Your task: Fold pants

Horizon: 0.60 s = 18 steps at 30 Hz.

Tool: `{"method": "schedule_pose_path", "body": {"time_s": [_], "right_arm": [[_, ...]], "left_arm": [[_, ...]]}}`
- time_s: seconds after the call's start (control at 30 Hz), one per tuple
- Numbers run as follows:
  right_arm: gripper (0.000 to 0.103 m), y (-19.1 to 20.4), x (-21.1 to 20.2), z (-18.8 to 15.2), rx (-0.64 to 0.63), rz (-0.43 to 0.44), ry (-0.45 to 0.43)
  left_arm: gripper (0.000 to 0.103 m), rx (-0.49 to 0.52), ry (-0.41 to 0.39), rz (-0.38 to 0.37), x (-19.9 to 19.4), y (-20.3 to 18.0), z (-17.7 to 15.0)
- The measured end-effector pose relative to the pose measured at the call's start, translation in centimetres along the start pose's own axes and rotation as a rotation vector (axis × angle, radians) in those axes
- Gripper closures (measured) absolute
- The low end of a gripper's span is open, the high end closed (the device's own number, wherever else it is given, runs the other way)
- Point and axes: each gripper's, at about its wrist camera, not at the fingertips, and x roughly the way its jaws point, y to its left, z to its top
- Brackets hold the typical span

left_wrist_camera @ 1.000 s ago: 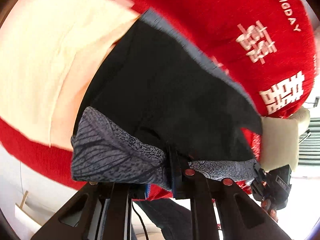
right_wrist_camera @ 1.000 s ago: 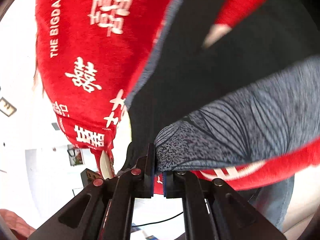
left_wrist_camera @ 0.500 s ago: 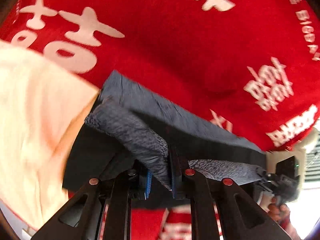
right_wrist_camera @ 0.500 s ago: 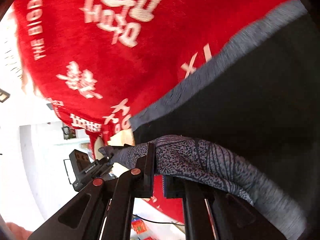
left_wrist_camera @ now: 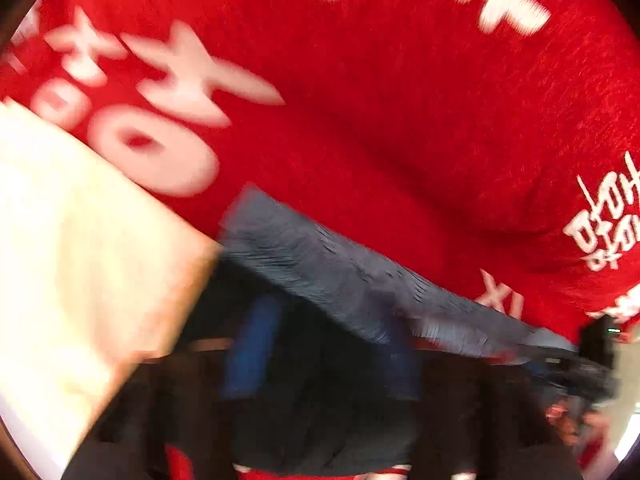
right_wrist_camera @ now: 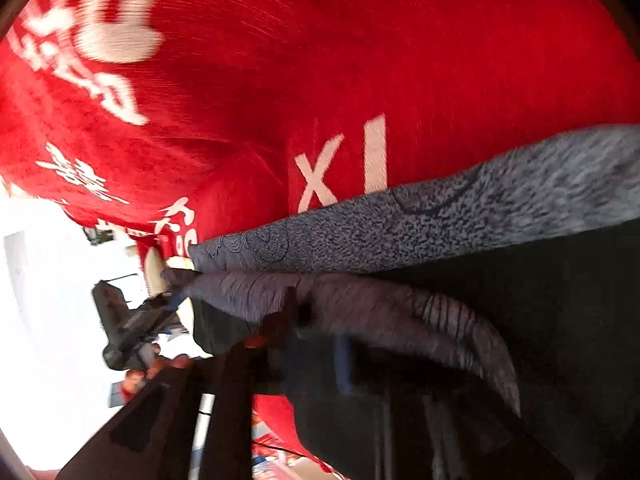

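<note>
My left gripper [left_wrist_camera: 320, 344] has just spread its jaws off the pants [left_wrist_camera: 340, 276], lying at twelve o'clock on the red blanket [left_wrist_camera: 380, 120]. My right gripper [right_wrist_camera: 316, 344] has been opening too, the waistband draped between its fingers.

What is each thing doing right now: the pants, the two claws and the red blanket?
pants, lying on the blanket, grey patterned band in two layers.
left claw, open, has just been opening; too blurry to tell if fabric lies between its pads.
right claw, open, has just been opening; band fabric draped loosely between its pads.
red blanket, spread out under the pants.
</note>
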Motion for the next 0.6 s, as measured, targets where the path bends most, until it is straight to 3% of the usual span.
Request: {"method": "schedule_pose_path", "body": {"time_s": [0.03,0.17,0.33,0.4,0.43,0.6], "right_arm": [[0.054,0.5,-0.6,0.0,-0.006,-0.004,-0.018],[0.051,4.3,-3.5,-1.6,-0.142,-0.066,-0.100],[0.068,7.1,0.1,-3.2,-0.327,-0.251,-0.007],[0.068,6.0,2.2,-2.6,-0.339,-0.381,0.004],[0.081,5.4,2.8,-2.2,-0.341,-0.440,-0.003],[0.080,4.2,-0.1,-1.0,-0.251,-0.315,-0.105]], "left_arm": [[0.027,0.027,-0.034,0.013,-1.2,-0.2,-0.2],[0.027,0.141,0.022,0.043,-1.0,-2.0,-1.4],[0.027,0.238,0.084,0.088,4.0,-5.2,-3.1],[0.026,0.287,0.057,0.171,6.0,-6.7,-3.4],[0.025,0.315,0.040,0.201,6.7,-7.3,-3.5],[0.022,0.310,0.055,0.259,6.6,-8.9,-3.1]]}}
